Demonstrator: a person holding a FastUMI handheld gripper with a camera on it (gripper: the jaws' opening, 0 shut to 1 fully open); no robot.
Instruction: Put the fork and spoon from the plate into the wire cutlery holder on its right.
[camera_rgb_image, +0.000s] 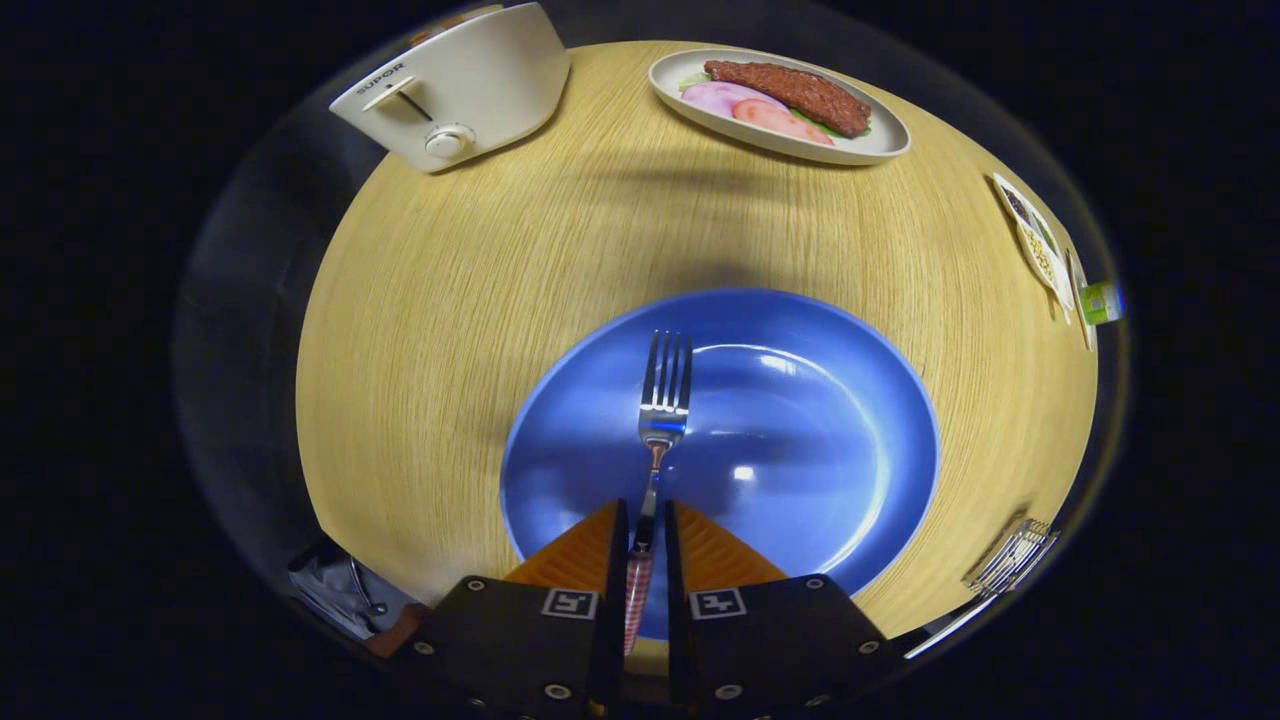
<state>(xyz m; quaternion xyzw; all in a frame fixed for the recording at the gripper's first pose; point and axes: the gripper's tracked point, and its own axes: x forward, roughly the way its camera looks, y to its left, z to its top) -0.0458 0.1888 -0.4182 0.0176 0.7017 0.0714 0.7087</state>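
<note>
1. A slim metal fork (660, 420) with a red-and-white checked handle is seen clamped between the two fingers of the gripper (640, 545), which are drawn together on the handle from either side.
2. The fork's tines are pointed forward, away from the fingers, over the bowl of a round, glossy blue plate (800, 440); whether the tines are touching the plate cannot be told.
3. The blue plate is set on a round, pale wood-grain bench (480, 300), just ahead of and beneath the fingers.
4. A wire cutlery holder (1010, 557) is seen at the bench's edge to the right of the blue plate, apart from it.
5. Beyond the plate, a cream-coloured toaster (460, 90) with a side lever and a dial is placed at the far left of the bench.
6. An oval, off-white dish (880, 140) carrying a brown strip of meat and pink and red slices is placed at the far right of the bench.
7. A small patterned item (1040, 245) is seen at the right rim, too distorted to identify.
</note>
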